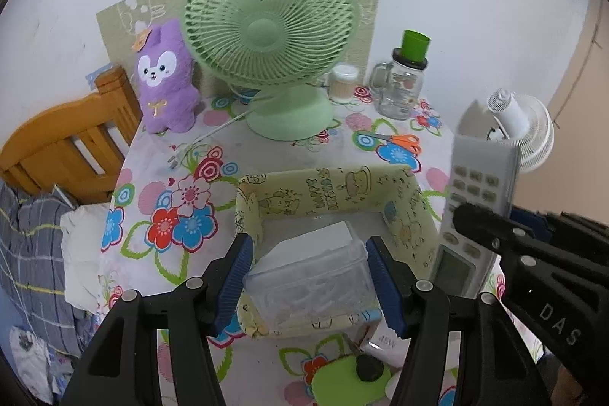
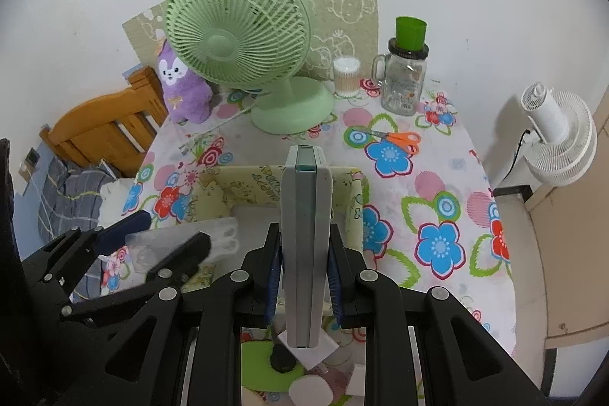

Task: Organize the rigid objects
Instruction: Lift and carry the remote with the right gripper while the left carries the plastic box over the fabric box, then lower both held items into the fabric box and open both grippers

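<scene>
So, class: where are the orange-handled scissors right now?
The orange-handled scissors lie flat on the floral tablecloth, on the right side of both wrist views, in front of the glass mug jar and right of the green fan.

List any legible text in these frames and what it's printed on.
"DAS": right gripper body, white letters.
"45W": white box below the yellow storage box.
Storage box lettering: upside down, unreadable.
Remote control buttons and glass jar print: too small.

We note a floral-clothed table (image 2: 449, 200) bearing green fan (image 2: 236, 37), plush toy (image 2: 186, 90), glass jar (image 2: 405, 82), scissors (image 2: 399, 138), patterned box (image 2: 354, 193), and apparently cotton swabs (image 2: 346, 77).
</scene>
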`<state>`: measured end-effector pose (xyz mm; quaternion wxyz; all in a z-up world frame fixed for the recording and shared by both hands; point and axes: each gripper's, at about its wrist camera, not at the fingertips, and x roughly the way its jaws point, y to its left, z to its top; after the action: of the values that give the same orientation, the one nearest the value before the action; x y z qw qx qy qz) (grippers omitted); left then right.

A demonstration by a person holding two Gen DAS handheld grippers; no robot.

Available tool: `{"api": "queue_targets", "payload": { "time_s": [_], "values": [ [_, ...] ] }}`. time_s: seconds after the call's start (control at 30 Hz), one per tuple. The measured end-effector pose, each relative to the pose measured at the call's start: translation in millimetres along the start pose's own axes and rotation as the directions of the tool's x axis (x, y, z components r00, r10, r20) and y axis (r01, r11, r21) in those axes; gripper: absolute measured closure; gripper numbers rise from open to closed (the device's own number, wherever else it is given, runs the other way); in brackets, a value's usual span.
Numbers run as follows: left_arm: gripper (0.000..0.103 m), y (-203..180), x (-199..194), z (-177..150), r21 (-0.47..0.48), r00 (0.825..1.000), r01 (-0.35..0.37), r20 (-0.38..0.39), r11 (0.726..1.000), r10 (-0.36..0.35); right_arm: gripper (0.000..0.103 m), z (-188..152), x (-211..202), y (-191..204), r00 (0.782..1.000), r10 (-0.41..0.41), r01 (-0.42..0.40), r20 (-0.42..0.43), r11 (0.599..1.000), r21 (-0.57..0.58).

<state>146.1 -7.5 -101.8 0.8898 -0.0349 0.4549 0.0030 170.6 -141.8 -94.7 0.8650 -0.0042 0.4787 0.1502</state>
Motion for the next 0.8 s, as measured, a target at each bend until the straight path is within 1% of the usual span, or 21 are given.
{"api": "queue_targets", "payload": {
  "time_s": [0.2,0.37,0.67,0.8],
  "values": [
    [0.04,6.1,14.3,7.6,-0.025,1.0,-0.014,-0.009,1.0,0.014,0.078,3.2,21.4,-13.1,0.999,0.007,-0.005,-0.054,0.999,0.04],
    [0.04,6.5,25.8,9.5,-0.022,0.999,-0.023,-0.026,0.999,0.022,0.078,7.6,32.4,-17.4,0.998,0.004,-0.001,-0.067,0.999,0.041],
    [0.04,4.2,52.2,8.9,-0.028,0.997,-0.023,-0.079,0.999,0.021,0.078,12.8,60.5,-21.0,0.993,0.007,-0.003,-0.119,1.0,0.031],
    [0.04,5.5,67.2,4.2,-0.048,0.994,-0.02,-0.112,0.999,0.015,0.078,11.3,76.3,-19.1,0.989,0.009,-0.005,-0.149,1.0,0.025]
  ]
}}
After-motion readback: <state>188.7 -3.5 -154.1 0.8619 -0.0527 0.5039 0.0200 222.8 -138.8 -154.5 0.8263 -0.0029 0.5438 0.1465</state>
